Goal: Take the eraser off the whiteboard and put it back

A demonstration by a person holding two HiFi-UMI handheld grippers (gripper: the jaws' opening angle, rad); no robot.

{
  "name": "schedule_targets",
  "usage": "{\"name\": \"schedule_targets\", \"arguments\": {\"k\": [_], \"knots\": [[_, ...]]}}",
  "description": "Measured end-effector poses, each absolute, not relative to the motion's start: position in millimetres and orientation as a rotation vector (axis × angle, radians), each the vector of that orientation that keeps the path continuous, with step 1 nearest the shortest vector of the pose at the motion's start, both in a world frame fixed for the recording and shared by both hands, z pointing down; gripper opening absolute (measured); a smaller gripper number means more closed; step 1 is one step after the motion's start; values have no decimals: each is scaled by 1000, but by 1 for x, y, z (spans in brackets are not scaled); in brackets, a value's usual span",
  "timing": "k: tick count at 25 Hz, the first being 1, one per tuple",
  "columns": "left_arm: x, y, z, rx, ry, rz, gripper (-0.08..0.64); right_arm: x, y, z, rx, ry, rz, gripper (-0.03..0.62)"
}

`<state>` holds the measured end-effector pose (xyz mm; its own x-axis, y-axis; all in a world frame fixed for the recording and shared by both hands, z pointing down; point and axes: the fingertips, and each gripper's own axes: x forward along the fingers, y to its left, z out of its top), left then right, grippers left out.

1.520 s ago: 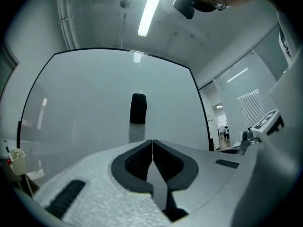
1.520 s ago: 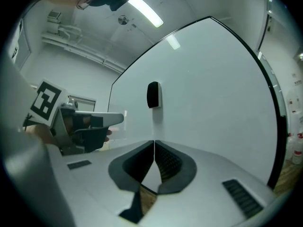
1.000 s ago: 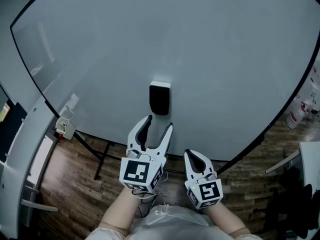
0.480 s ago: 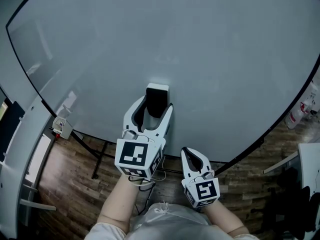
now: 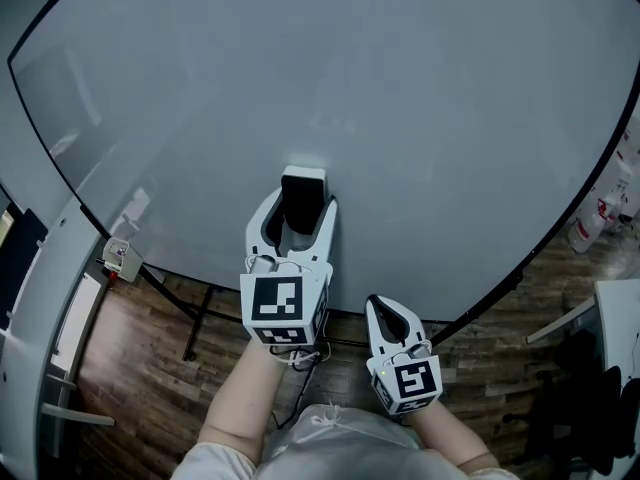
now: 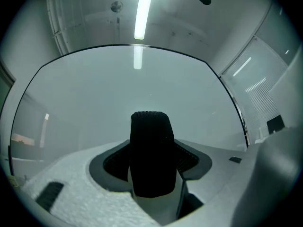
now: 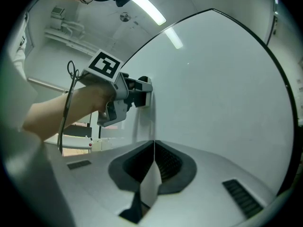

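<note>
Against the whiteboard point(image 5: 420, 118), the eraser point(image 5: 303, 196) sits between the left tool's point(image 5: 300, 208) wide, just-opened jaws; right tool point(image 5: 378, 308) closed, empty.

Smooth, glossy whiteboard point(image 5: 400, 118) with a soft sheen, like coated metal or laminate. Eraser point(image 5: 301, 200) with a matt black back, finely ribbed and cloth-like, set in a smooth white plastic shell. Matt white plastic, a little grainy, on the bodies of the left gripper point(image 5: 299, 206) and the right gripper point(image 5: 390, 313). Dark ribbed pads point(image 7: 169, 164), rubber-like and not shiny. Brown wood-look planks on the floor point(image 5: 150, 378), with visible grain and a dull finish.
</note>
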<state>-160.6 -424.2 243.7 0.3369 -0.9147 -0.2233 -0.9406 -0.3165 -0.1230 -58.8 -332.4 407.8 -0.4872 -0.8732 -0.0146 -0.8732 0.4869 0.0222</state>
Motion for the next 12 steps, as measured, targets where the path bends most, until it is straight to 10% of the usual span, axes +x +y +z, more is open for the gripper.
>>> {"name": "schedule_targets", "arguments": {"k": [12], "knots": [[-151,-396,248,-2338,1603,115,259,-52,-318,408,-1614,2694,46,28]]}}
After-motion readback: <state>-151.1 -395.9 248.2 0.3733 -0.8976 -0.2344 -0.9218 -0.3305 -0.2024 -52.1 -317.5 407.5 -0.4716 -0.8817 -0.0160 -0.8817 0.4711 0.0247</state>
